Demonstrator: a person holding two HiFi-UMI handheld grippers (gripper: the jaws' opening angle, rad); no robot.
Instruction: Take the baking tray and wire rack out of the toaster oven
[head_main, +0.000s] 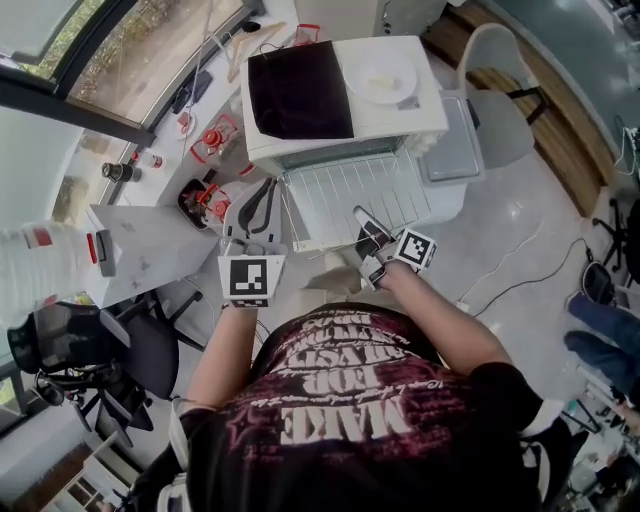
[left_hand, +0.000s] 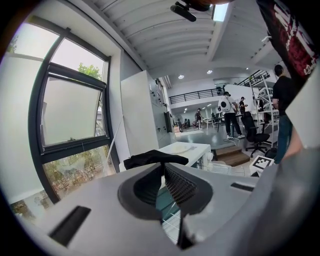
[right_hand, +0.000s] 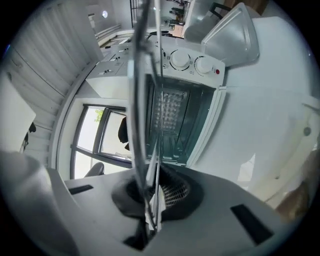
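Observation:
The white toaster oven (head_main: 400, 112) stands ahead of me, its cavity (right_hand: 172, 115) open towards the right gripper view. The wire rack (head_main: 345, 198) is out in front of the oven mouth. My right gripper (head_main: 360, 218) is shut on the rack's near right edge. In the right gripper view the rack (right_hand: 142, 100) shows edge-on and runs down into that gripper (right_hand: 150, 197). My left gripper (head_main: 268, 187) sits just left of the rack with its tips together and nothing between them; in its own view the gripper (left_hand: 161, 168) points past the oven. A grey baking tray (head_main: 455, 140) lies right of the oven.
A black cloth (head_main: 300, 90) and a white plate (head_main: 380, 78) lie on the oven top. Small red items (head_main: 213, 140) clutter the table at left. A grey chair (head_main: 500, 90) stands at the right and a black office chair (head_main: 130, 350) at my left. People (left_hand: 230, 117) stand far off.

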